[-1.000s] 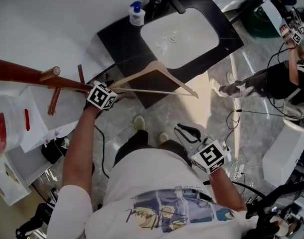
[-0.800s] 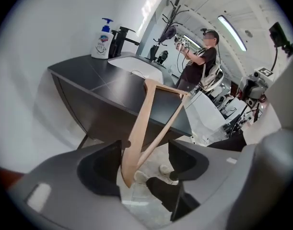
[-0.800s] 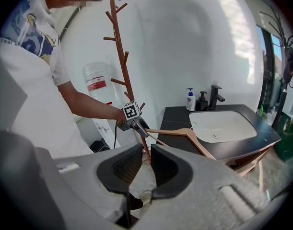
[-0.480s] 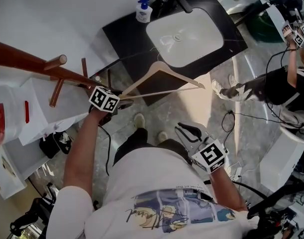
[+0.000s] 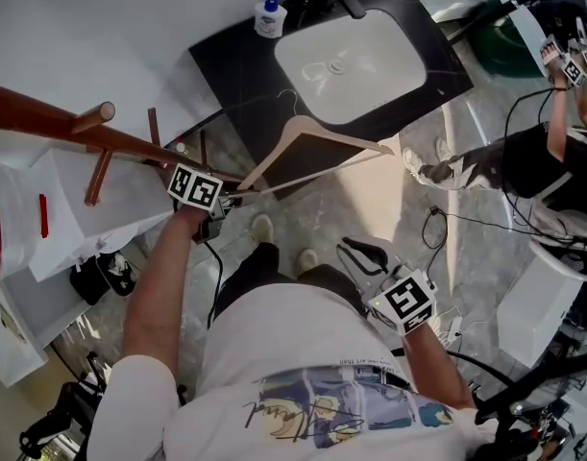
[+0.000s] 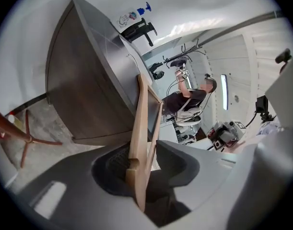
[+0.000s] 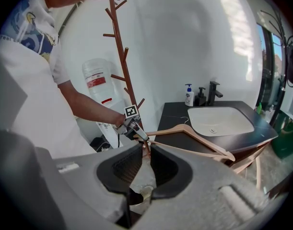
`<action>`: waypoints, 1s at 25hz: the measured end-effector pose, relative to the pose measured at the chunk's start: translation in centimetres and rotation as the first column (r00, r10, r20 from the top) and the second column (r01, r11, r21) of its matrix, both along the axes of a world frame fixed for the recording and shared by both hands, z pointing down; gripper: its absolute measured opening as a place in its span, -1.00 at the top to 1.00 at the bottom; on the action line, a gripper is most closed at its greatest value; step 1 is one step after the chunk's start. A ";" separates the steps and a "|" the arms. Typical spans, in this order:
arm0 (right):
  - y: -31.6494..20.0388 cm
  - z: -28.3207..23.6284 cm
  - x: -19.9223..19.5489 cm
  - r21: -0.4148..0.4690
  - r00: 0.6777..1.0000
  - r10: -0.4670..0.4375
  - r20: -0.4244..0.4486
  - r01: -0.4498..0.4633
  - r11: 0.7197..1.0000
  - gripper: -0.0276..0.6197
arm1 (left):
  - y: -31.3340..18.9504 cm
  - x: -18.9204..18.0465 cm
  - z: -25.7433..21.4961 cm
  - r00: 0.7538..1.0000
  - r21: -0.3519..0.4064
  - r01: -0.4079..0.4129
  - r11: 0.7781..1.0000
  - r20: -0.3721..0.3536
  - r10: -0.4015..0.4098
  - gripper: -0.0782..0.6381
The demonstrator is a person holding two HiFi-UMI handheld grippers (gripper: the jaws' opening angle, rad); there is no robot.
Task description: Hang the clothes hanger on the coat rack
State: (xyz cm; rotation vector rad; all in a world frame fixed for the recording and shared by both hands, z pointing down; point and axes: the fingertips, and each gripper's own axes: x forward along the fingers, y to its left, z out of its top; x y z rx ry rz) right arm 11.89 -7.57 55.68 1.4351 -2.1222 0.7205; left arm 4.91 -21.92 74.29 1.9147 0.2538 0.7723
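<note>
A pale wooden clothes hanger (image 5: pixel 269 154) hangs in the air in front of the dark counter, its wire hook (image 5: pixel 291 96) pointing away from me. My left gripper (image 5: pixel 231 197) grips it at its left end. In the left gripper view the wood (image 6: pixel 138 128) stands edge-on between the closing jaws, against the left pad. The brown coat rack (image 5: pixel 43 123) slants across the left, its pegs just beyond that gripper. It stands upright in the right gripper view (image 7: pixel 118 47). My right gripper (image 5: pixel 355 250) hovers low by my waist, shut and empty (image 7: pixel 146 150).
A black counter (image 5: pixel 226 56) with a white basin (image 5: pixel 351 51) and a soap bottle (image 5: pixel 267 15) lies behind the hanger. A water jug (image 7: pixel 99 80) stands by the rack. Another person (image 5: pixel 524 157) stands at the right; cables trail on the floor.
The left gripper has rolled and shifted slightly, so the hanger now tilts with its far end and hook raised. The right gripper has stayed put.
</note>
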 end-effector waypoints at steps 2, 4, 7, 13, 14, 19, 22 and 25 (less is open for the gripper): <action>0.2 0.0 0.0 -0.004 1.000 0.002 0.001 -0.002 1.000 0.75 | 0.6 0.1 -0.3 1.000 -0.048 -0.002 0.999 -0.025 0.001 0.43; 0.3 0.0 0.1 -0.005 1.000 0.006 0.000 -0.006 1.000 0.75 | 1.3 0.3 -0.9 0.998 -0.090 -0.003 0.996 -0.061 -0.002 0.49; 0.7 0.1 0.3 -0.008 1.000 0.008 -0.004 -0.008 1.000 0.75 | 1.9 0.7 -1.9 0.993 -0.127 0.020 0.992 -0.116 -0.034 0.59; 0.7 -0.3 0.4 -0.003 1.000 -0.013 -0.005 0.013 1.000 0.75 | 2.0 1.8 -4.1 0.975 -0.078 0.086 0.993 -0.197 -0.100 0.69; 0.8 -0.3 0.3 -0.004 1.000 -0.019 -0.002 0.019 1.000 0.75 | 2.0 1.8 -4.3 0.974 -0.070 0.095 0.993 -0.202 -0.108 0.69; 1.2 -0.4 0.8 0.003 0.999 -0.046 -0.007 0.046 0.999 0.75 | 2.0 1.6 -5.5 0.962 -0.034 0.153 0.988 -0.225 -0.157 0.69; 1.7 -0.6 0.9 0.012 0.998 -0.065 -0.008 0.065 0.998 0.75 | 2.0 1.4 -6.4 0.944 -0.043 0.206 0.978 -0.253 -0.210 0.69; 2.4 -0.7 1.2 0.012 0.997 -0.080 -0.010 0.080 0.997 0.75 | 2.2 1.5 -7.5 0.920 -0.065 0.257 0.964 -0.290 -0.265 0.70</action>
